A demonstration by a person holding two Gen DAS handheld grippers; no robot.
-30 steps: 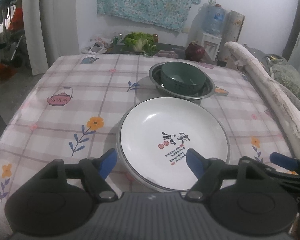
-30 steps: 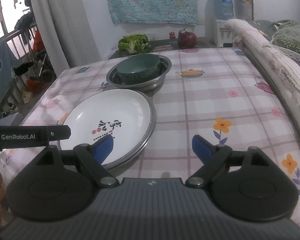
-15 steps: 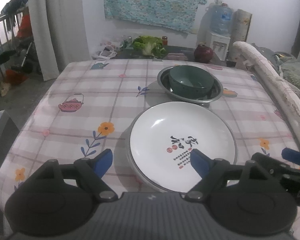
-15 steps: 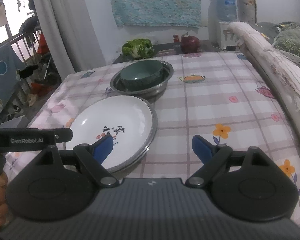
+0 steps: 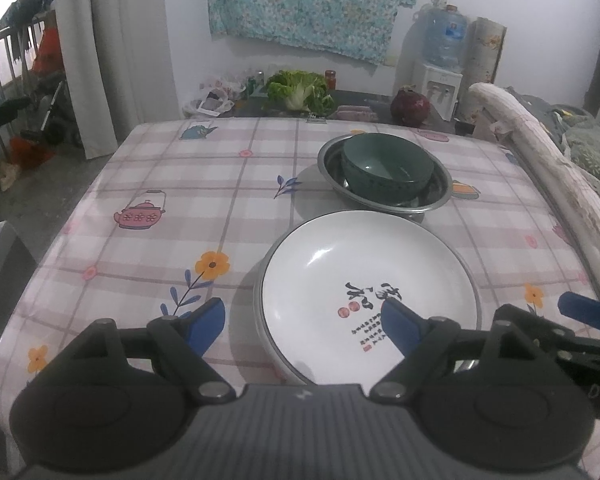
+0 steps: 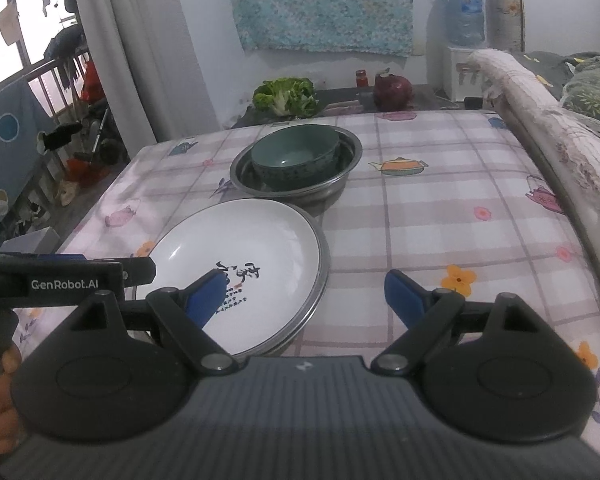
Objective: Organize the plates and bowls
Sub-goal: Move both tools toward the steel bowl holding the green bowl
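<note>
Left wrist view: the round white ceramic plate with black calligraphy [image 5: 370, 284] lies flat at 12 o'clock of the left gripper [image 5: 304, 320], stacked on a metal-rimmed plate; beyond it, still toward 12 o'clock, the dark green ceramic bowl [image 5: 388, 170] sits mouth-up in a round steel basin [image 5: 440, 196]. Both the left gripper and the right gripper [image 6: 306, 294] stand with jaws apart, clamping nothing. Judged rigid, glazed, slippery and breakable, the plate should be pinched at its near rim; being round, it has no long axis, and its calligraphy reads upright from the near side.
</note>
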